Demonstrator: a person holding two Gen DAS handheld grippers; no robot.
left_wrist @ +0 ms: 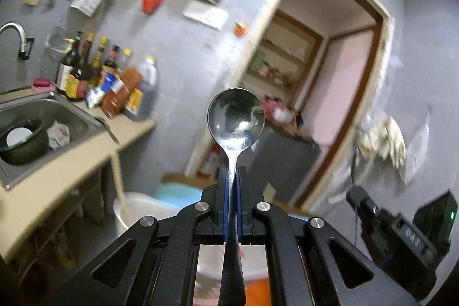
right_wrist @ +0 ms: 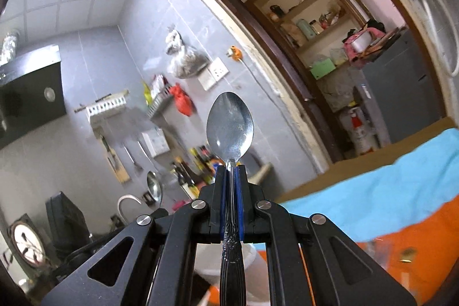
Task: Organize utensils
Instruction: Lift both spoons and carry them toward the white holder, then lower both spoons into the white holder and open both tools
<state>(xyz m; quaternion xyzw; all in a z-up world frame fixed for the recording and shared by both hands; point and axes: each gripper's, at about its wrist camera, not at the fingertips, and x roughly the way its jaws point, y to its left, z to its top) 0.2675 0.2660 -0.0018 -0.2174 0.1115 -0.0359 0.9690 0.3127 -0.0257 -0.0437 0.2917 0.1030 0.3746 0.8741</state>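
Observation:
A round-bowled steel spoon (left_wrist: 235, 118) is clamped in my left gripper (left_wrist: 233, 171), which is shut on its neck; the bowl sticks out ahead and the plain handle runs back under the camera. My right gripper (right_wrist: 231, 167) is shut on a second steel spoon (right_wrist: 230, 126) with an oval bowl and a patterned handle, gripped just below the bowl. Both spoons are held up in the air, pointing roughly level toward the grey tiled wall and an open doorway. The right gripper (left_wrist: 373, 212) also shows at the lower right of the left wrist view.
A counter with a steel sink (left_wrist: 37, 119) and several sauce bottles (left_wrist: 100, 76) lies at the left. Knives and racks hang on the tiled wall (right_wrist: 114, 134). A doorway (right_wrist: 330, 48) leads to shelves. A white bucket (left_wrist: 137, 208) stands below, and blue and orange cloths (right_wrist: 387, 191) cover a surface.

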